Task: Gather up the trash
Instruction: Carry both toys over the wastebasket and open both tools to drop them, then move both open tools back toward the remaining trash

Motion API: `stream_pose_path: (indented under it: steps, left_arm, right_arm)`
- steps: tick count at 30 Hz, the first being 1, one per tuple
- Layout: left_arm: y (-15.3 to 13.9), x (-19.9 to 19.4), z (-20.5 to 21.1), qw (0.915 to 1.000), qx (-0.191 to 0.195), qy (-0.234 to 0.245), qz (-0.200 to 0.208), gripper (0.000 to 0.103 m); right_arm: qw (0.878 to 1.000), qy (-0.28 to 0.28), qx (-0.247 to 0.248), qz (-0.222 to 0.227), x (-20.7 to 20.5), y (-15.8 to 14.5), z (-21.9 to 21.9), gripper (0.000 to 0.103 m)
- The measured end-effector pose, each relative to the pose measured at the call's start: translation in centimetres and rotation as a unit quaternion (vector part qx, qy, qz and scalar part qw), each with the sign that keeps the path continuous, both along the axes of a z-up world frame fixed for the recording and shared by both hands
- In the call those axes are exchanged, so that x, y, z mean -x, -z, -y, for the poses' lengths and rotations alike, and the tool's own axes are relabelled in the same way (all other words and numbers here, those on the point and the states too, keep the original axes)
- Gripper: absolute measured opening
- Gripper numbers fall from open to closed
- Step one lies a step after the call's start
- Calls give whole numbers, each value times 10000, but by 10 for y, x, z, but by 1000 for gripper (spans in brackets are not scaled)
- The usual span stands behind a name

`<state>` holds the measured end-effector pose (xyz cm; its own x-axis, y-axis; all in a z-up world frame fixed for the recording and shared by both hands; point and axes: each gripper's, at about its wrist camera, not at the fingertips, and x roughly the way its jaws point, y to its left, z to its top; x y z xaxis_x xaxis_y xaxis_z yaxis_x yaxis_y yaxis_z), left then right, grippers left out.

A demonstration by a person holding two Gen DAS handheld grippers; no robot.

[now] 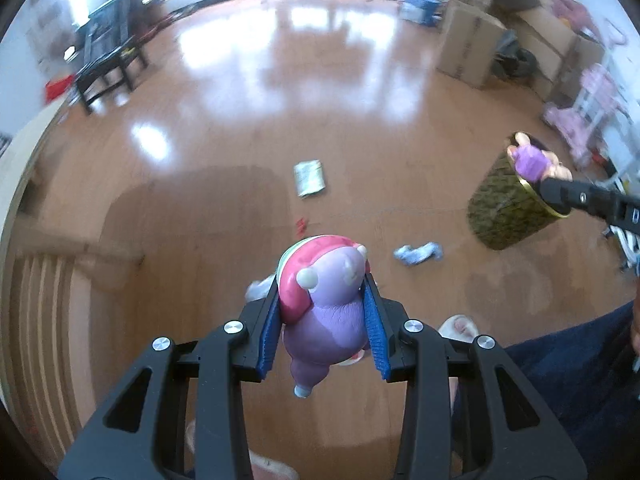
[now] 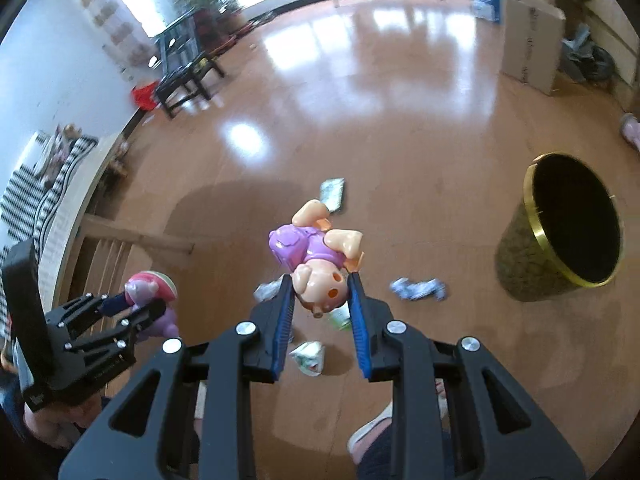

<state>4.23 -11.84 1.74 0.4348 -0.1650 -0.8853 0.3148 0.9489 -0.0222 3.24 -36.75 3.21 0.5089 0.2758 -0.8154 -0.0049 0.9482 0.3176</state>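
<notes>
Black bench (image 1: 106, 70) by the left wall, cardboard boxes (image 1: 472, 46) far right on glossy wooden floor (image 1: 320, 100)

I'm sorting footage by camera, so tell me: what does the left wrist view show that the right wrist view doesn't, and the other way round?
Only the left wrist view: a close look at the purple hippo toy clamped in the left tongs, and a small red scrap on the floor.
Only the right wrist view: the bin's dark inside, a white wrapper near the feet, and the striped cloth.
Both: the bin, the doll in the right tongs, the flat packet and the crumpled blue-white wrapper.
</notes>
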Motion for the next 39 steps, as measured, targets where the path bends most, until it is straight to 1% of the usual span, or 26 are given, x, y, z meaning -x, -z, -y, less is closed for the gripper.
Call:
stream_pose_path:
  steps: [2,3,4,6,8,11,12,14,17,19,20,21,23,25,26,27,28,29,30,32,35,36,37,39]
  left_arm:
    - [-3,-12,29,9997,165,185,-23,37]
    - [-4,-21,57,9990,274,359,-57,37]
    - [-5,-28,77,9981,365,480,-108,37]
    - [-4,-40,120,9950,642,749,-185,37]
    - [0,-51,175,9911,766,1063,-214,37]
    - [13,-65,236,9833,1111,1383,-399,38]
    - [19,-68,261,9794,1216,1551,-436,38]
    - [33,-72,301,9746,1237,1790,-523,38]
    - [53,-82,347,9696,1276,1975,-680,38]
    - [63,-87,366,9709,1160,1981,-686,38]
    - [67,-90,373,9706,1135,2009,-679,38]
    - [71,-93,380,9687,1223,2044,-697,38]
    - [76,-100,388,9702,1155,2018,-684,39]
    - [82,-108,398,9701,1152,2018,-697,41]
    - [83,-110,401,9698,1146,2035,-699,44]
    - [85,-113,404,9711,1069,2021,-678,51]
    - [86,-115,406,9716,1032,2022,-665,60]
    - [87,-116,407,9723,1003,2023,-613,80]
    - [86,-117,404,9731,1013,2000,-529,85]
    - [84,-119,395,9746,1064,1920,-436,85]
    - [78,-122,370,9755,1141,1817,-487,85]
    - [75,-123,357,9766,1115,1786,-435,85]
    - [72,-122,345,9782,1069,1733,-399,85]
    - [61,-122,297,9802,1024,1663,-333,86]
  right_arm:
    - [9995,270,116,107,-6,-13,34,27]
    - [9987,456,180,137,-9,-19,56,27]
    - [9973,660,262,182,-12,-24,80,27]
    - [9943,1008,306,152,-17,-27,121,27]
    - [9905,1330,340,3,-20,-21,158,27]
    - [9832,1794,245,-239,-24,0,213,28]
    - [9809,1901,240,-333,-24,8,227,28]
    - [9758,2103,316,-508,-25,25,251,28]
    - [9678,2400,196,-726,-29,50,281,28]
    - [9642,2527,79,-804,-30,65,293,28]
    - [9625,2583,-12,-830,-28,71,299,28]
    - [9608,2641,-53,-842,-26,73,302,28]
    - [9592,2702,-118,-828,-25,79,308,28]
    - [9565,2808,-119,-788,-28,80,312,28]
    - [9550,2876,-121,-721,-31,79,313,29]
    - [9538,2922,-147,-686,-31,78,316,51]
    - [9501,3044,-175,-660,-29,77,318,66]
    - [9469,3154,-199,-589,-27,73,316,81]
    - [9442,3244,-236,-512,-24,71,316,81]
    - [9424,3302,-227,-488,-24,67,314,81]
    - [9393,3390,-274,-452,-23,61,306,81]
    - [9404,3358,-305,-438,-25,61,307,82]
    - [9428,3292,-298,-438,-27,57,299,82]
    - [9502,3073,-227,-457,-32,50,282,84]
